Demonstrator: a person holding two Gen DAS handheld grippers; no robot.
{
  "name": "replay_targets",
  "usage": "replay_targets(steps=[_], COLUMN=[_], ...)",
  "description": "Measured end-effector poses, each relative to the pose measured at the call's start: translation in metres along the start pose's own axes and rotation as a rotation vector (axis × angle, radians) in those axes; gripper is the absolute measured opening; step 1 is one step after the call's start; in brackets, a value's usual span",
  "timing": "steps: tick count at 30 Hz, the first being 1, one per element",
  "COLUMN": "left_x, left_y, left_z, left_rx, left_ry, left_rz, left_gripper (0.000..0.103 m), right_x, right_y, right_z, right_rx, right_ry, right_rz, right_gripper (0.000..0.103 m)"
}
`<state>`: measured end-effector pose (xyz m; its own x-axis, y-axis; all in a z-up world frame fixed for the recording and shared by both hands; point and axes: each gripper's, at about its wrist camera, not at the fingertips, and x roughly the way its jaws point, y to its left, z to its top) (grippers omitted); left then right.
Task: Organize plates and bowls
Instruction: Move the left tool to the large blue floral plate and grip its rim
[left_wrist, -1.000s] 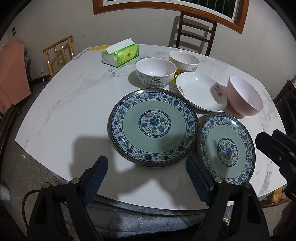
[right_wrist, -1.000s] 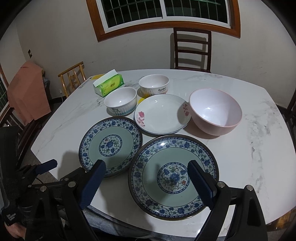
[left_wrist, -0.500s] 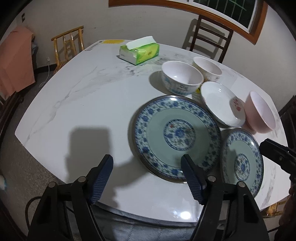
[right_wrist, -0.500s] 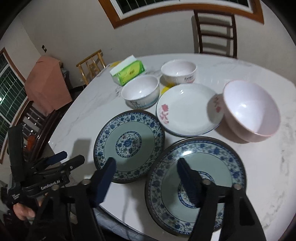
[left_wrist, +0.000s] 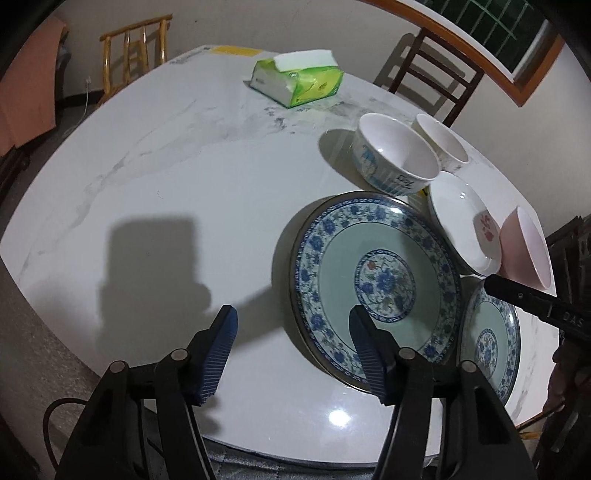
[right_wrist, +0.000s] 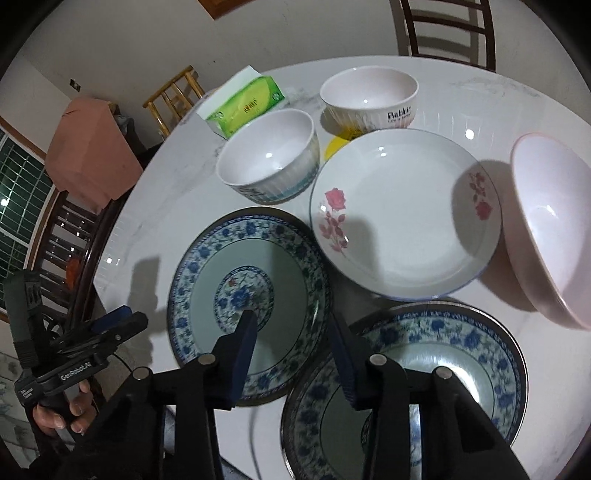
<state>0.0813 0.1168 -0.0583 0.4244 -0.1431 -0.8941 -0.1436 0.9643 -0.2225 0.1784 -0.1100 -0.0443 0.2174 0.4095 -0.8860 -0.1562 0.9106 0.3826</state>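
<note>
Both blue plates (right_wrist: 247, 306) (right_wrist: 406, 387) lie flat, seemingly touching.

left gripper (left_wrist: 291, 347) jaws spread wide, right gripper (right_wrist: 293, 345) jaws parted, both holding nothing

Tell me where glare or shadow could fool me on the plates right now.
Left wrist view: a bright glare spot on the table near its front edge; the left tool casts a dark blocky shadow left of the big blue plate. Right wrist view: small highlights on the rose plate; the nearest blue plate looks smeared.
</note>
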Motion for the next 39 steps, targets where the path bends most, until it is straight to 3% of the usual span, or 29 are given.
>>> replay_targets(steps=[13, 34, 39], left_x=[0.020, 0.047, 0.053], left_y=[0.010, 0.019, 0.019], left_z=[0.009, 0.014, 0.016], left_rx=[-0.009, -0.027, -0.036], left_ry=[0.043, 0.113, 0.135], left_rz=[-0.047, -0.104, -0.119], left_gripper=[0.040, 0.039, 0.027], right_x=[0.026, 0.048, 0.052], right_y=[-0.009, -0.019, -0.020], right_z=[0.016, 0.029, 0.031], right_rx=[-0.013, -0.032, -0.028], right_ry=[0.063, 0.116, 0.127], right_rz=[-0.011, 0.007, 0.014], right_gripper=[0.033, 0.031, 0.031])
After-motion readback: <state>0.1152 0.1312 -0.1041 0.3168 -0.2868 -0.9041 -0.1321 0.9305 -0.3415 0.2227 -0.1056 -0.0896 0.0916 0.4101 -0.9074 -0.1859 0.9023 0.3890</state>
